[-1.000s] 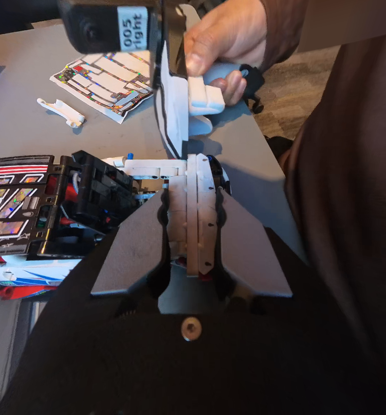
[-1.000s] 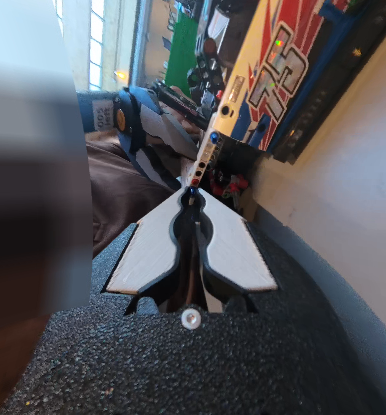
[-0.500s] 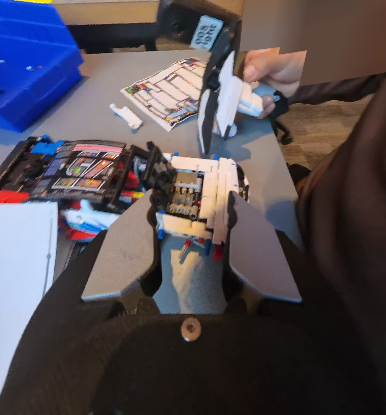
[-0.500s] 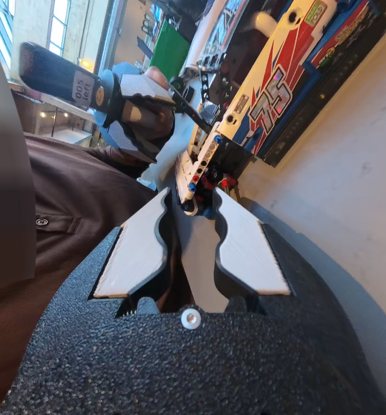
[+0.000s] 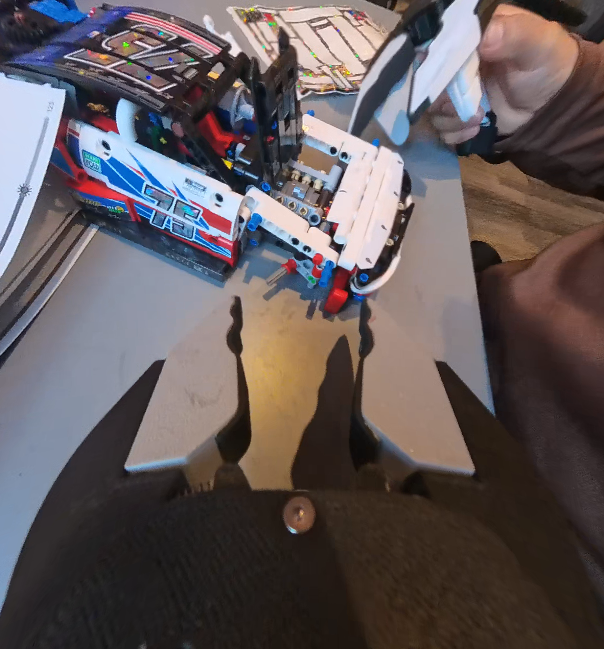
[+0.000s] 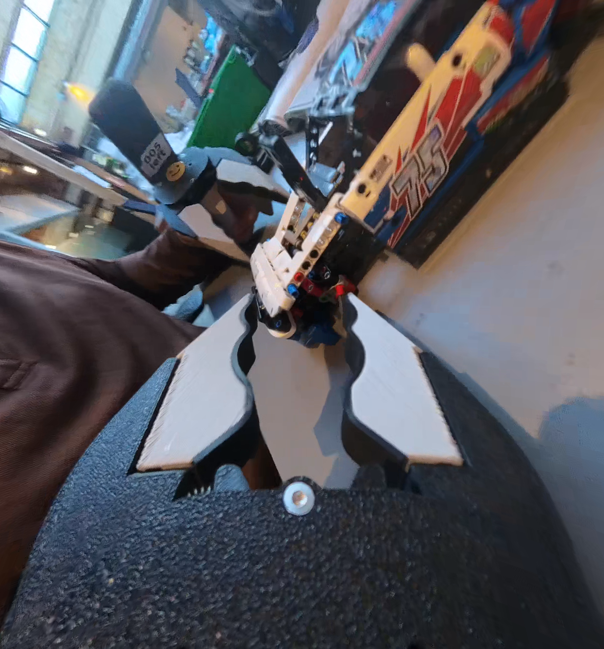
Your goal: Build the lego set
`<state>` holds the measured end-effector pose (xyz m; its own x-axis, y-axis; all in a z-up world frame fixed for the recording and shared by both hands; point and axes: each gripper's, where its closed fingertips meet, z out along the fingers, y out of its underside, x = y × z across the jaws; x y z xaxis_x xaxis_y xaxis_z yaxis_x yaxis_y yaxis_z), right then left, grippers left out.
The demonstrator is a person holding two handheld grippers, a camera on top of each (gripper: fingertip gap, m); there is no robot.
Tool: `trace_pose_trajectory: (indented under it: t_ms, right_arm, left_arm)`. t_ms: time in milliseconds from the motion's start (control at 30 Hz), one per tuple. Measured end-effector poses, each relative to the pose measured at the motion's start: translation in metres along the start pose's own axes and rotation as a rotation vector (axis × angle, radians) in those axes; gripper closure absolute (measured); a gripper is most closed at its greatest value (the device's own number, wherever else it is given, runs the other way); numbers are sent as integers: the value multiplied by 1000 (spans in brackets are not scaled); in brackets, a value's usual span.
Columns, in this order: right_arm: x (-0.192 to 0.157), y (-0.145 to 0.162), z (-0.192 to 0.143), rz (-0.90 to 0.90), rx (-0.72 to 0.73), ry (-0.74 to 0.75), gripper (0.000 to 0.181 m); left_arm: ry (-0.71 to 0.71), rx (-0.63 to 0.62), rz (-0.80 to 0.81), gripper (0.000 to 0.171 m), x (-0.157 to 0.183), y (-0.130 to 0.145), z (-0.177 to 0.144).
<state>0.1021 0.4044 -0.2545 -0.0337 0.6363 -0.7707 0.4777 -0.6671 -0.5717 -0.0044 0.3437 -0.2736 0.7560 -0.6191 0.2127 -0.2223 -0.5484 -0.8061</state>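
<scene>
The lego race car (image 5: 174, 210) stands on the grey table (image 5: 118, 333); it is white, red and blue with a black roof. Its white front end (image 5: 367, 210) points toward the table's right edge. My left gripper (image 5: 299, 305) is open and empty, just short of the car's front corner. My right gripper (image 6: 299, 298) is open, and the car's front end (image 6: 279, 291) shows between its fingertips; I cannot tell whether they touch. The right gripper also shows in the left wrist view (image 5: 399, 80), held by a hand above the car's far side. The left gripper shows in the right wrist view (image 6: 195, 196).
A sticker sheet (image 5: 314, 45) lies beyond the car, with a small white part (image 5: 219, 31) next to it. An open white booklet (image 5: 5, 168) lies at the left. The table's right edge (image 5: 469, 281) is close to the car's front. A brown sleeve (image 5: 557, 351) fills the right side. One gripper's finger ends stand about 15 cm off the other's.
My left gripper let go of the car's white front, opened and drew back. My right gripper went from shut to open. The car now rests free on the table.
</scene>
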Motion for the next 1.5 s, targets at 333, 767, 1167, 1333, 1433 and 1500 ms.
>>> trace_pose_trajectory:
  t_ms: [333,767,1167,1333,1433,1500]
  right_arm:
    - [-50,4,32,-660,-168,335,129]
    - [-23,14,-1,-306,42,362,138]
    - [-13,7,2,-482,159,399,125]
    - [-45,5,29,-733,-18,403,127]
    - [-46,6,50,-886,-199,467,128]
    - [-43,9,63,-934,-305,469,127]
  left_arm:
    - [80,78,19,137,-3,-15,-10]
    - [172,101,228,125,44,-29,4]
    - [129,61,113,126,17,-9,-4]
    - [162,55,51,139,8,-13,-3]
    - [236,41,-65,143,3,-18,-1]
    - [278,61,-118,148,3,-24,0]
